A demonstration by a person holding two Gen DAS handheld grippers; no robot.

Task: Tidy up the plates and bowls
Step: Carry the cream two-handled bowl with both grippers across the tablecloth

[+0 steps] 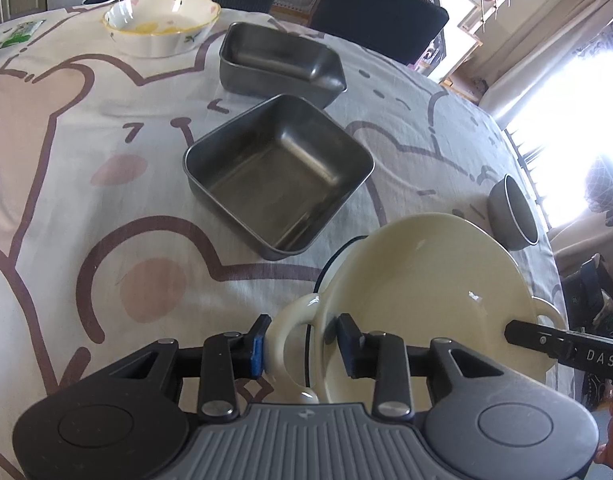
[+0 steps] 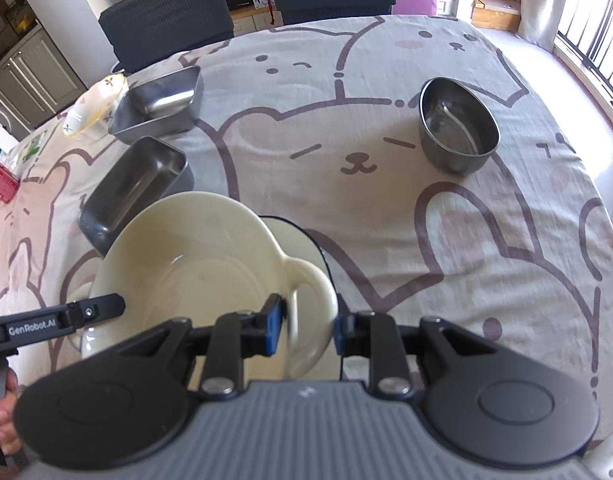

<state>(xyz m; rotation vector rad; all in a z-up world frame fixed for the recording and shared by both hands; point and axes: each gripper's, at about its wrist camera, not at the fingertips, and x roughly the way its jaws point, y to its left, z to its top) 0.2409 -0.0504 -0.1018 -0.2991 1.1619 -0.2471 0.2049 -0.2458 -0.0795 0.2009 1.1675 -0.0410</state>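
A cream bowl (image 1: 426, 280) (image 2: 178, 248) with two loop handles hangs between both grippers, low over a white plate with a dark rim (image 1: 340, 258) (image 2: 298, 232). My left gripper (image 1: 302, 344) is shut on one handle: one blue pad sits on the loop's outside, the other finger is inside the bowl at its wall. My right gripper (image 2: 306, 330) is shut on the opposite handle, with one finger inside and one outside the loop. Each gripper's fingers also show at the edge of the other's view. Whether the bowl touches the plate is hidden.
Two square steel trays (image 1: 278, 176) (image 1: 278, 60) lie beyond the bowl, with a floral ceramic bowl (image 1: 162, 24) behind them. A round steel bowl (image 2: 458, 124) stands at the right. Dark chairs (image 2: 166, 16) line the far table edge. A cartoon-print cloth (image 2: 346, 208) covers the table.
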